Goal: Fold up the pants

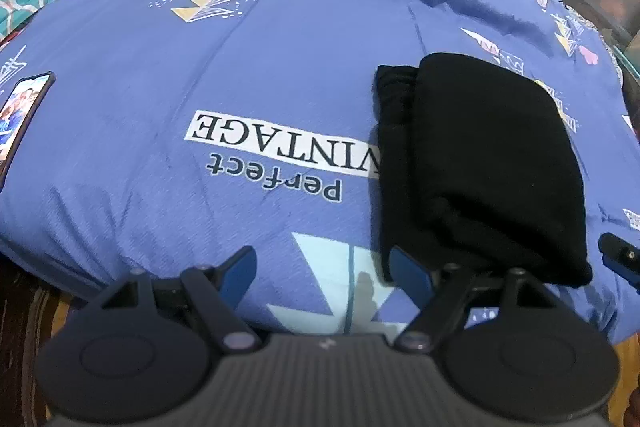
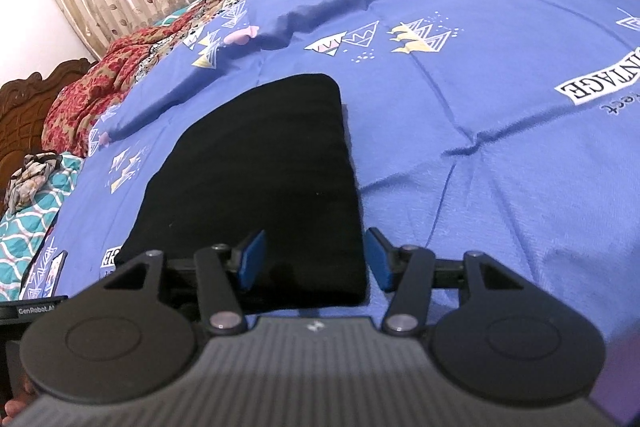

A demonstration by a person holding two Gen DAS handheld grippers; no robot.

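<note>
Left gripper (image 1: 324, 273), jaws spread, empty; right gripper (image 2: 316, 261) likewise parted around nothing. Black pants (image 1: 480, 163), folded into 1 compact stack, just ahead and right of left fingertips, flat on blue bedspread (image 1: 240, 67). Likely released after final fold. Phone (image 1: 22, 115) far left.

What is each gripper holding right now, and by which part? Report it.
Nothing is held. The left gripper is open over the blue bedspread, beside the folded black pants. The right gripper is open at the pants' near edge, without pinching the cloth.
</note>
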